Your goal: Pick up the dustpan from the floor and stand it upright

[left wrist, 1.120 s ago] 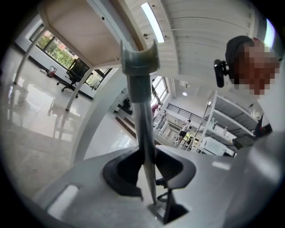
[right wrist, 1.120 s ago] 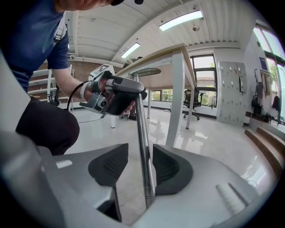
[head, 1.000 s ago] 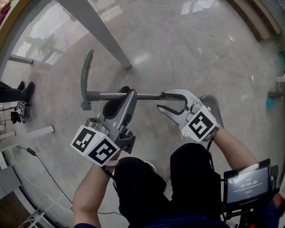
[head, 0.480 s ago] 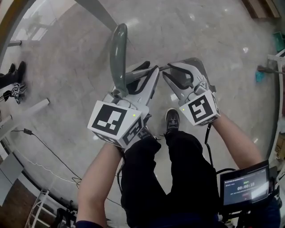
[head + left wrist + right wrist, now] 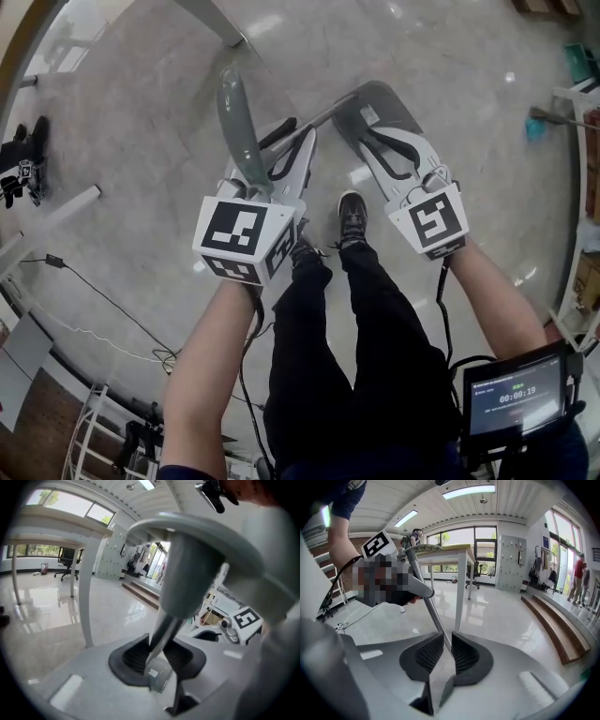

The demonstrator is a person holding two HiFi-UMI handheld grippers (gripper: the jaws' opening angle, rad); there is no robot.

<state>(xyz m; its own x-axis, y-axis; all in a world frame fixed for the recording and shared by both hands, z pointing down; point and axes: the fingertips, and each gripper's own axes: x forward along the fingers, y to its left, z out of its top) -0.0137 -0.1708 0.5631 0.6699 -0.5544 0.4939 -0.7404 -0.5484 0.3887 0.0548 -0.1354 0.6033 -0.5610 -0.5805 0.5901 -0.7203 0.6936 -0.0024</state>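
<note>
The left gripper [image 5: 157, 657] is clamped on the metal shaft [image 5: 164, 630] of the dustpan [image 5: 379, 101]. It grips right under the thick grey handle [image 5: 199, 569], which rises just above its pads and bends overhead. The right gripper [image 5: 446, 644] has just been closing its jaws, and the same thin shaft is now pinched between its ribbed pads [image 5: 425, 654]. From there the shaft slants up and to the left, towards the left gripper.

In the head view the two grippers sit side by side. The shaft bridges the gap between their tips, and the grey pan [image 5: 394, 111] is just past the right gripper's tips. The handle stands up beside the left gripper, on its outer side.

Beneath both grippers are the person's shoes [image 5: 351, 217] on the glossy pale floor [image 5: 141, 141]. Behind the right gripper, near the person's forearm, is a small screen [image 5: 520, 398]. Past the right gripper's jaws stands a white worktop [image 5: 445, 550] on a slim leg, well apart from the dustpan.
</note>
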